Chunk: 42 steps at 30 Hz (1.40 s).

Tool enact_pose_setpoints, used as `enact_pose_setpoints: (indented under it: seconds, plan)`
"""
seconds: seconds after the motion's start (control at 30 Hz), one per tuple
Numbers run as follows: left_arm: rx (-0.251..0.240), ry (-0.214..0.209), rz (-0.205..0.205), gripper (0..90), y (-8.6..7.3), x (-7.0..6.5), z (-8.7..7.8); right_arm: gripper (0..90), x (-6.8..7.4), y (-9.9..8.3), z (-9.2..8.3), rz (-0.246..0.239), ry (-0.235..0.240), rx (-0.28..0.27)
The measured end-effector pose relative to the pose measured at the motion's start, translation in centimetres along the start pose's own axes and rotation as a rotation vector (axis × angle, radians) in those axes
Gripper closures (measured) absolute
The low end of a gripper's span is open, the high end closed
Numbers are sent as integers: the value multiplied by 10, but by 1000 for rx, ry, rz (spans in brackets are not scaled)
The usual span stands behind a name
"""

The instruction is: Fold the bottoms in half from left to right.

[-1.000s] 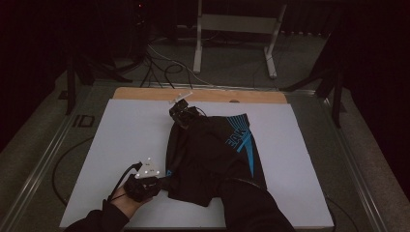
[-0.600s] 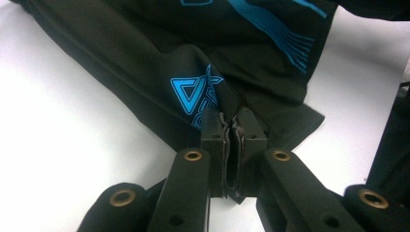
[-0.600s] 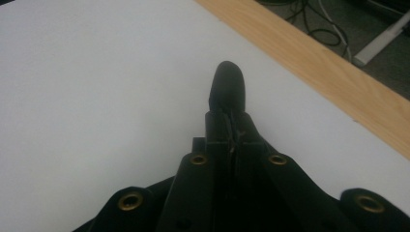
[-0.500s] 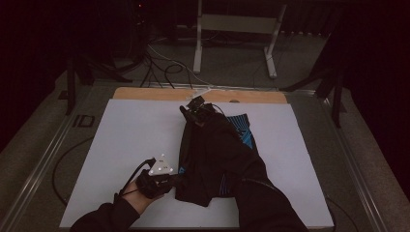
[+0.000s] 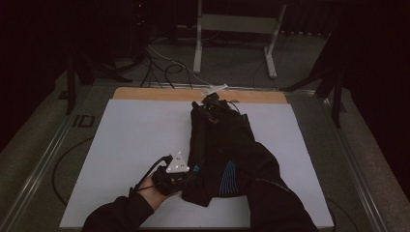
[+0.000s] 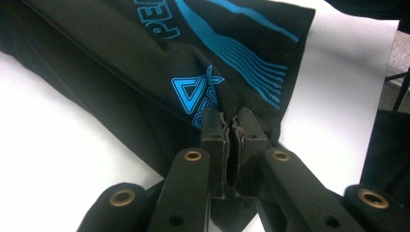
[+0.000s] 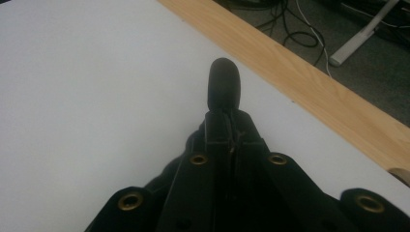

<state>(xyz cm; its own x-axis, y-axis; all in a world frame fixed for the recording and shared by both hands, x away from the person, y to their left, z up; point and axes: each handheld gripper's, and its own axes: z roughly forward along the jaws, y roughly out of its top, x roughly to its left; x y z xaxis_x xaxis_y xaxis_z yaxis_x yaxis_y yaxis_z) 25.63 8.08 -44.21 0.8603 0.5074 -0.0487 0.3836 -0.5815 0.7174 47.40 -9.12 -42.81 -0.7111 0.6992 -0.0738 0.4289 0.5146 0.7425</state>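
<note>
A black garment (image 5: 220,145) with blue print lies lengthwise on the white table top (image 5: 130,135), bunched into a narrow strip. My left gripper (image 5: 186,178) is at its near left corner, shut on the cloth beside a blue logo (image 6: 193,94). In the left gripper view, the jaws (image 6: 231,118) pinch a black fold. My right gripper (image 5: 207,106) is at the garment's far end, near the table's back edge. Its jaws (image 7: 227,116) are shut on a small rolled bit of black cloth (image 7: 223,84). A dark right sleeve (image 5: 275,193) covers part of the garment.
A wooden strip (image 5: 145,93) runs along the table's far edge. Beyond it, cables (image 5: 164,63) lie on the floor by a metal stand (image 5: 232,24). A metal rail (image 5: 43,159) borders the table's left side. Bare white surface lies left of the garment.
Both grippers have moved to the right and slightly up with the cloth in them. The garment has shifted right and drawn into a narrower strip; its blue print now shows nearer me.
</note>
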Motion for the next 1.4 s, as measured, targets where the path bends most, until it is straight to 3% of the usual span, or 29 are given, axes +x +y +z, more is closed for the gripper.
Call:
enact_pose_setpoints:
  seconds: [0.47,0.77,1.4]
  plan:
    - [-11,-35,24,857,17,-10,19,883,-25,-13,-27,9,-29,-14]
    - [-6,-64,57,858,32,-20,39,883,-47,-32,-41,41,-59,-12]
    - [-14,-101,79,857,58,-26,68,883,-73,-45,-57,60,-121,-7]
